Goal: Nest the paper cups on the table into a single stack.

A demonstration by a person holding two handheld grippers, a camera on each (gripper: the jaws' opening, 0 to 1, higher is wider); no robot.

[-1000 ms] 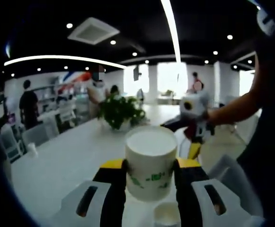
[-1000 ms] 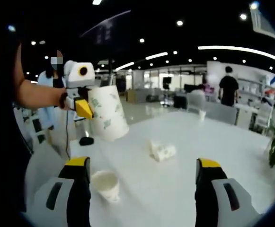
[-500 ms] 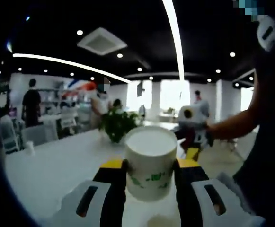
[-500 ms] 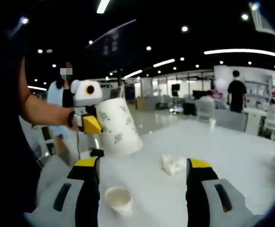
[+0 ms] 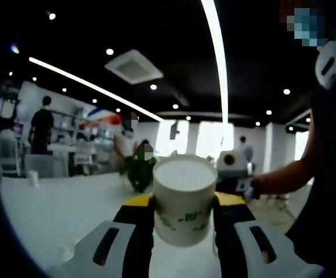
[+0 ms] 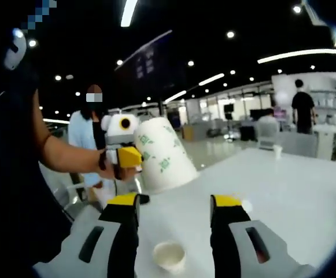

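In the left gripper view, the left gripper (image 5: 182,215) pinches a white paper cup (image 5: 184,198) with green print between its yellow-tipped jaws, one jaw pressed on each side of the cup wall. The cup is held up above the white table (image 5: 58,211), its open mouth turned toward the camera. Beyond the cup to the right, the right gripper (image 5: 235,184) is seen held in a hand at the end of a bare forearm. A potted green plant (image 5: 140,172) stands on the table behind the cup, partly hidden by it. A small white cup (image 5: 33,179) stands far off near the table's left end.

In the right gripper view, the right gripper (image 6: 173,213) hangs over the table (image 6: 306,197) with its jaws spread apart and nothing between them. Below the gap between the jaws, a small paper cup (image 6: 169,257) stands upright on the table, mouth up. Higher up on the left, the left gripper (image 6: 127,157) holds the paper cup (image 6: 165,155) tilted, its bottom pointing up and to the left. Another small white cup (image 6: 278,152) stands on the far part of the table.
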